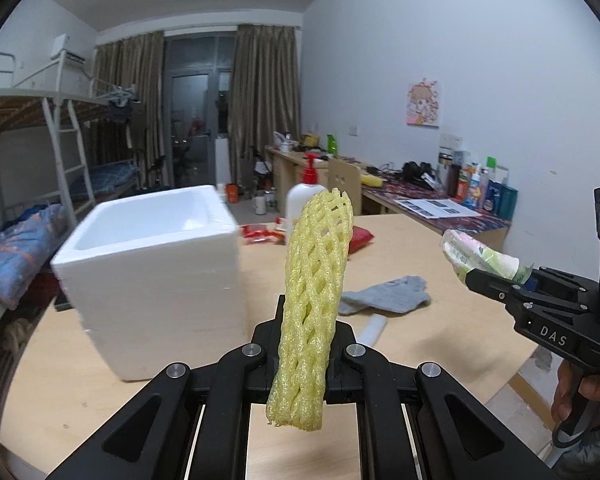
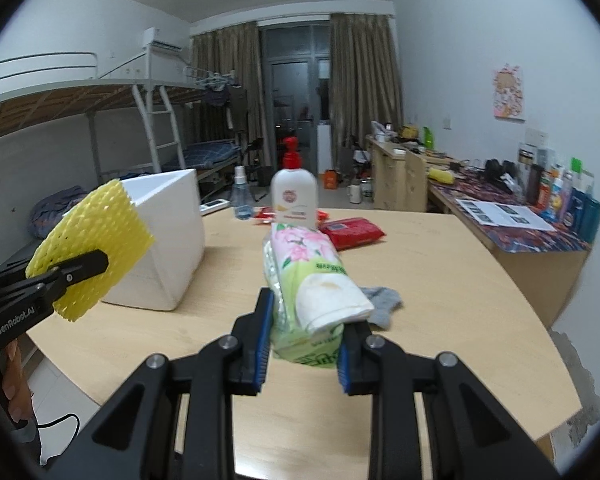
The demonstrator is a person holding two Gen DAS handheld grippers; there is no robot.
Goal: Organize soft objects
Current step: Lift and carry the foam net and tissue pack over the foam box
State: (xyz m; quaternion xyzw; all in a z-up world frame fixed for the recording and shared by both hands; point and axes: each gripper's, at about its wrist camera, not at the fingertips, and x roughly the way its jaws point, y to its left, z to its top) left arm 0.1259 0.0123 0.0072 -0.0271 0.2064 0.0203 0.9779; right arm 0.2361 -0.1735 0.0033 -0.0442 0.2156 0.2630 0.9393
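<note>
Left fingers (image 1: 300, 360) clamp yellow foam net (image 1: 316, 300); right fingers (image 2: 304, 344) clamp tissue pack (image 2: 312, 280).

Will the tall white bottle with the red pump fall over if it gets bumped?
Probably. The bottle is tall and narrow, standing upright on the table, so a push up high likely tips it. On its side, its rounded body might roll.

- foam box (image 1: 152, 280) left on table (image 1: 440, 312)
- bottle (image 2: 294, 196) far, right of box
- sock (image 1: 384, 294) right of box, nearer than bottle
</note>
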